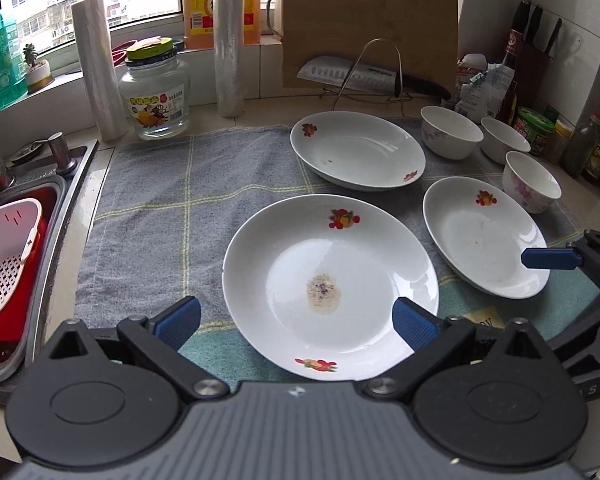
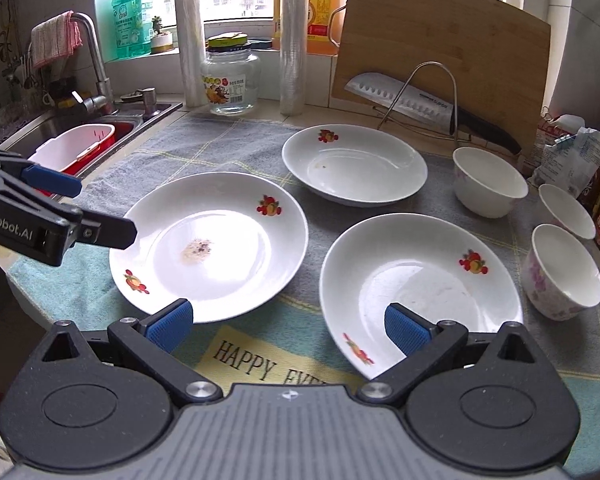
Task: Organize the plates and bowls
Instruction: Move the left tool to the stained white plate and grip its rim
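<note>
Two words — "HAPPY EVE…" — showed on the towel (image 2: 256,360); both tongs, left tongs (image 1: 296,322) and right tongs (image 2: 288,326), hovered spread wide, empty, over the plates (image 1: 328,284).

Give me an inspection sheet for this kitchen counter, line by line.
Surface: grey checked towel covers the counter.
Job's things: three plates and three bowls, all apart, unstacked; nearest plate has a food stain.
Clutter: glass jar, two film rolls, knife in a wire stand, cutting board, bottles.
Grippers: left gripper and right gripper open, empty.
Cables: nothing seen.
Surroundings: sink with red basin, window behind.
</note>
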{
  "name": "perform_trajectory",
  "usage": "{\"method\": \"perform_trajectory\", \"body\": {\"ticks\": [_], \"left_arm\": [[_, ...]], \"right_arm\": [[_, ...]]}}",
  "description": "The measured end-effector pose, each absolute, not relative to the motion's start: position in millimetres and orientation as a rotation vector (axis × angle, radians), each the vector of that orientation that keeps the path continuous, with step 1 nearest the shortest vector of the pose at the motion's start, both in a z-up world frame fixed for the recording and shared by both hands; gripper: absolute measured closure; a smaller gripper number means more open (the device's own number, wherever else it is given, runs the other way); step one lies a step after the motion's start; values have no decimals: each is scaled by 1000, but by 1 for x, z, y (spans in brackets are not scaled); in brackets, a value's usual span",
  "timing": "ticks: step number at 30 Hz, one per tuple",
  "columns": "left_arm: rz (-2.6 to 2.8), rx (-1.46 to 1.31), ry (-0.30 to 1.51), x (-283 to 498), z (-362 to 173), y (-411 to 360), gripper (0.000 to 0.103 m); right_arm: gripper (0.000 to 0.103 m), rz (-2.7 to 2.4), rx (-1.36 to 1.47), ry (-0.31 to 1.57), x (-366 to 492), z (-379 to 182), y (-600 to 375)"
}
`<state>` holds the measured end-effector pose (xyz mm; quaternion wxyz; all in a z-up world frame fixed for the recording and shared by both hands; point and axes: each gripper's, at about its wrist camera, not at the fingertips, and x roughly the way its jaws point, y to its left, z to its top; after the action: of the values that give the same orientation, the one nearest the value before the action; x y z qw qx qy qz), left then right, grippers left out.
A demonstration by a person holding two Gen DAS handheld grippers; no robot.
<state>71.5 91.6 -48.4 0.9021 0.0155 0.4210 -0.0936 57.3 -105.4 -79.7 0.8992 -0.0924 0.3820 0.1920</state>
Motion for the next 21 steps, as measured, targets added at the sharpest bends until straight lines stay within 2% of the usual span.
{"method": "perform_trajectory", "body": {"ticks": [9, 21], "left_arm": [[-285, 51, 919, 103, -64, 124, 2], [-444, 85, 978, 162, -81, 117, 2]], "right_arm": [[0, 381, -189, 901, 58, -123, -62], [0, 384, -223, 857, 57, -143, -41]]}}
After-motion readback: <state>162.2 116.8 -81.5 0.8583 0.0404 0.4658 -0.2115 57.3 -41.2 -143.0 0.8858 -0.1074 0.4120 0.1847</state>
